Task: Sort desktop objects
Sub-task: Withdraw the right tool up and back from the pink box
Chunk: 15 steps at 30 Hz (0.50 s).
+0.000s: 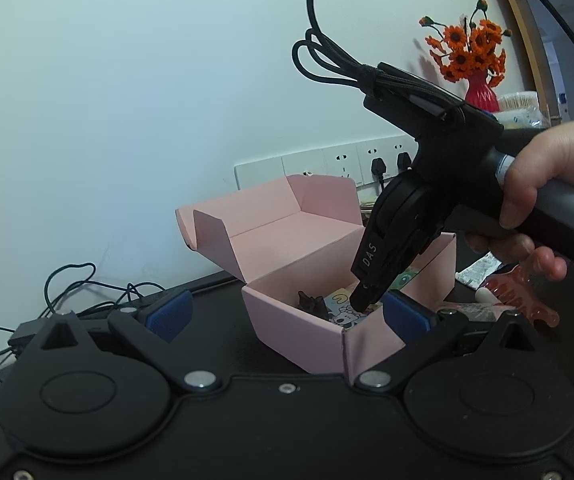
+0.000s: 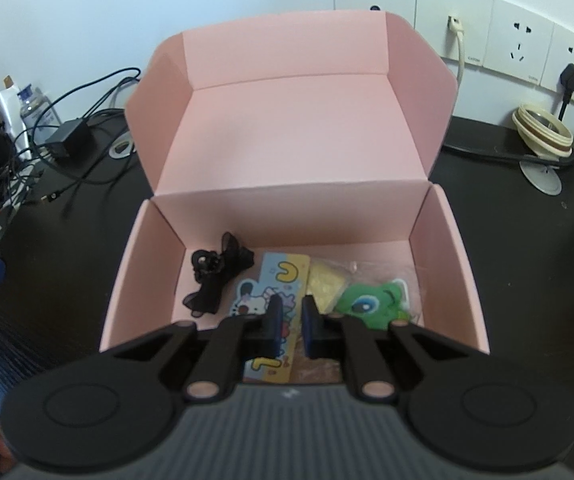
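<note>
An open pink box (image 2: 287, 140) stands on the black desk. On its floor lie a black ribbon hair tie (image 2: 217, 276), a cartoon card (image 2: 277, 280), a yellow piece in a clear bag (image 2: 325, 284) and a green monster charm (image 2: 371, 300). My right gripper (image 2: 292, 320) reaches down into the box, its jaws nearly together over the flat card, with nothing clearly pinched. In the left wrist view a hand holds that right gripper (image 1: 361, 304), its tip on the card (image 1: 343, 312). My left gripper (image 1: 287, 316) is open, its blue pads (image 1: 169, 314) either side of the box's (image 1: 299, 332) near corner.
A translucent red claw clip (image 1: 527, 300) and small packets (image 1: 479, 272) lie right of the box. Cables and a charger (image 2: 67, 136) crowd the desk's left. A tape roll (image 2: 543, 130) and plugged wall sockets (image 2: 523, 40) are behind on the right. A red vase of orange flowers (image 1: 481, 92) stands farther back.
</note>
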Each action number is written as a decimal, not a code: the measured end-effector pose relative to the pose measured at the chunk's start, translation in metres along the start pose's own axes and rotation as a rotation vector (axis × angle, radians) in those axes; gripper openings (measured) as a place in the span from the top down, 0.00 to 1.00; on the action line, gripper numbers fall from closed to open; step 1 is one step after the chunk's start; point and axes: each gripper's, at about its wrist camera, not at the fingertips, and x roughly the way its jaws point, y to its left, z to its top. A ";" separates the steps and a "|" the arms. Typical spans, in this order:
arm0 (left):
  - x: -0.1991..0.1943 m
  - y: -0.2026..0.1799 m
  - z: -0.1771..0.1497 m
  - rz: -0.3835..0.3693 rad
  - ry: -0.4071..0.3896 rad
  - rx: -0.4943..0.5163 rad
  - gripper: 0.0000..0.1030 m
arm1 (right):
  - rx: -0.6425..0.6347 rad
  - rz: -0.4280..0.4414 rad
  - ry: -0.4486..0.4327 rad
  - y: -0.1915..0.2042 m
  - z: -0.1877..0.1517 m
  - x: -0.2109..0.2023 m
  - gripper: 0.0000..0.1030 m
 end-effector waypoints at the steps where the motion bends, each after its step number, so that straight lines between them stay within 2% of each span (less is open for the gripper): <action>1: 0.000 0.000 0.000 0.001 -0.003 -0.003 0.00 | 0.005 0.007 -0.007 -0.001 0.000 -0.001 0.87; 3: -0.002 0.000 0.000 0.001 -0.009 0.000 0.00 | 0.027 0.031 -0.045 -0.003 0.001 -0.009 0.82; 4: -0.002 -0.001 0.000 0.000 -0.012 0.003 0.00 | 0.042 0.040 -0.071 -0.005 0.001 -0.014 0.64; 5: -0.002 -0.002 0.000 -0.001 -0.013 0.008 0.00 | 0.055 0.041 -0.102 -0.007 0.002 -0.020 0.36; 7: -0.002 -0.003 0.000 -0.006 -0.011 0.017 0.00 | 0.066 0.043 -0.169 -0.009 0.001 -0.033 0.08; 12: -0.002 -0.003 0.000 -0.011 -0.008 0.013 0.00 | 0.041 0.106 -0.252 -0.010 -0.001 -0.060 0.05; 13: -0.002 -0.003 0.000 -0.011 -0.009 0.009 0.00 | 0.052 0.108 -0.265 -0.010 0.000 -0.064 0.02; 15: -0.002 -0.002 0.000 -0.011 -0.010 0.003 0.00 | 0.075 0.097 -0.291 -0.011 0.002 -0.072 0.01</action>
